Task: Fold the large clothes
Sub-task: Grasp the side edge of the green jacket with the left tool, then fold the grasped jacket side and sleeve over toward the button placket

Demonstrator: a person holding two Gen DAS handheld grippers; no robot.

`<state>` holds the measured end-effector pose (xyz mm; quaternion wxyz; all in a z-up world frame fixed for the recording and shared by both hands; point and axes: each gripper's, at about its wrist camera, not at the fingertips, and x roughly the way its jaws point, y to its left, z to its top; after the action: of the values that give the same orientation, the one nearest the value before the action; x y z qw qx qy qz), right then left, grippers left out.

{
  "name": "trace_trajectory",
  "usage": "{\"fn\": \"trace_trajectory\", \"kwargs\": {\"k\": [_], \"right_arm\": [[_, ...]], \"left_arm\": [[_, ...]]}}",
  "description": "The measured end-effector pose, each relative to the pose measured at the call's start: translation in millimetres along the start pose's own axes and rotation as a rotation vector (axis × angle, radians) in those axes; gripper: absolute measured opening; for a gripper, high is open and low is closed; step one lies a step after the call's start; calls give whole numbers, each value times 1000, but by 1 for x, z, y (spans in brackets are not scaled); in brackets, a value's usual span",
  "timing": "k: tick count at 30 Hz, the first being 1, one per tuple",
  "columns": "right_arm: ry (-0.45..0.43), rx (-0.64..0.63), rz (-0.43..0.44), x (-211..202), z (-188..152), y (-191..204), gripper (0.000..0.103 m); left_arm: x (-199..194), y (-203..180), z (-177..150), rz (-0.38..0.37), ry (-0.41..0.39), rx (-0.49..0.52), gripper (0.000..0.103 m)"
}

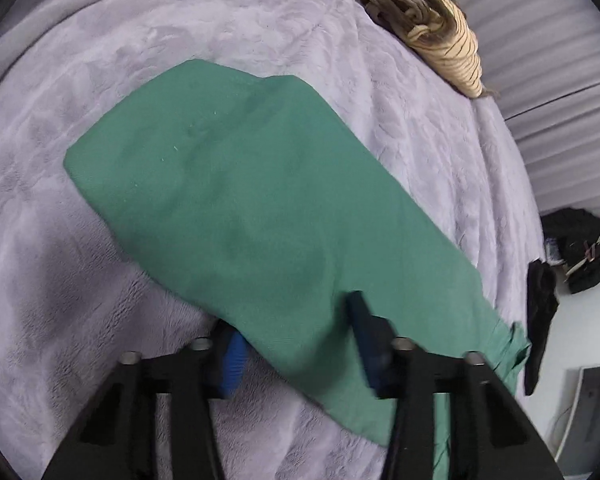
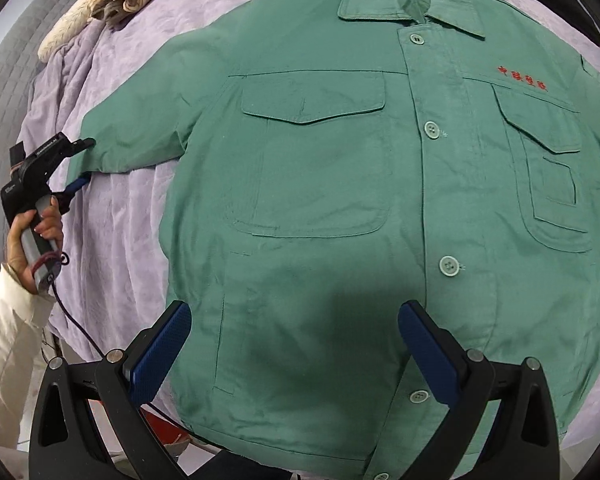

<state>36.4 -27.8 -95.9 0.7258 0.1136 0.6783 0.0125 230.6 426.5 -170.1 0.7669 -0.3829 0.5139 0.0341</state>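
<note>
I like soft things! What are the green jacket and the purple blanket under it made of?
The green jacket looks like sturdy woven cotton or a cotton blend: matte, with crisp stitched pockets and flat creases. Its buttons look like smooth plastic. The purple blanket looks like plush fleece: fuzzy, with a soft sheen and a pressed pattern. That is only how they look.

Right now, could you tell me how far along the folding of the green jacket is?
Done: the green jacket lies spread flat, buttoned, front up on the purple blanket. In hand: the left gripper is open around the sleeve end. The right gripper hovers open above the hem. Left: every fold.
</note>
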Motion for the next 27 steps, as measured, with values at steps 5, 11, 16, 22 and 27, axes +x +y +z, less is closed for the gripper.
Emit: {"fn": "trace_trajectory", "kwargs": {"k": [5,11,16,22,27], "right_arm": [[-1,3,4,3,-3,3,103],[-91,9,11,-21,3,-16,103],[-201,77,11,-58,8,-62,103],[-252,231,-14,-86,5,-152,103],[-221,328,-54,-80,-11,-217,103]], "left_arm": [[-8,-31,-2,-46,-55,76,6],[-55,-165,-40,-171,-126,450,6],[-46,-306,-136,-282,-59,813,6],[41,-393,-284,-154,89,1132,6],[96,-364,-352,28,179,1229,19]]}}
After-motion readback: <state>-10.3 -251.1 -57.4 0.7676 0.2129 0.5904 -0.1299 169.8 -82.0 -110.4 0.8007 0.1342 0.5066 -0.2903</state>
